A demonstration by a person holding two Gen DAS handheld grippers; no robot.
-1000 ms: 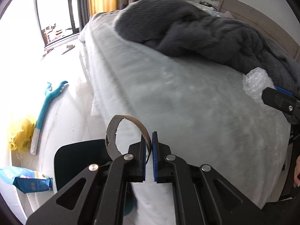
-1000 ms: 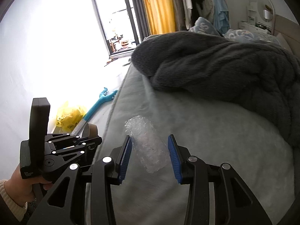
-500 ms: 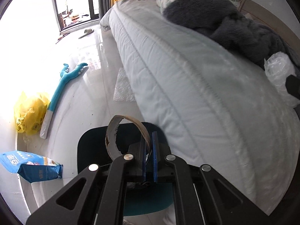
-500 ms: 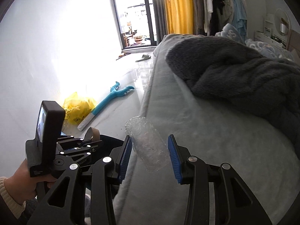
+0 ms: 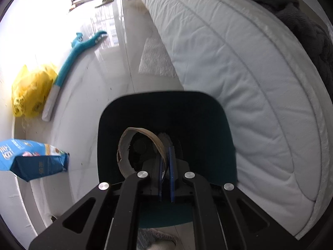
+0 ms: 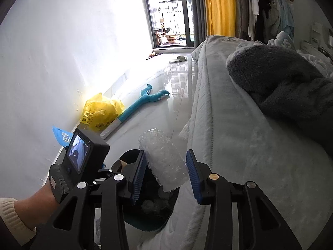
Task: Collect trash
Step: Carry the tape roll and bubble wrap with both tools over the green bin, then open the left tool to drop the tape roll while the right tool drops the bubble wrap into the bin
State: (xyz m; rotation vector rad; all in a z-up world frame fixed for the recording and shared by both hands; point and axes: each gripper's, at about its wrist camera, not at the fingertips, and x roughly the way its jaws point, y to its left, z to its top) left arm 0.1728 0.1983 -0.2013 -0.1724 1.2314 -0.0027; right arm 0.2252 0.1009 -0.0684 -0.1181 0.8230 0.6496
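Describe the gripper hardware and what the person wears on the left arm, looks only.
Both grippers are matte black linkage frames with cut-out slots and round silver pivot bolts. The left gripper has thin blue pads; the right gripper has ribbed blue pads. A black camera block with a small lit screen tops the left one. A cream knit cuff shows at the wrist. No cables visible.

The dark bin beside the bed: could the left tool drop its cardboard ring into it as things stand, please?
Probably yes. The left tool hangs right over the open bin, shut on the cardboard ring, and nothing lies between them.
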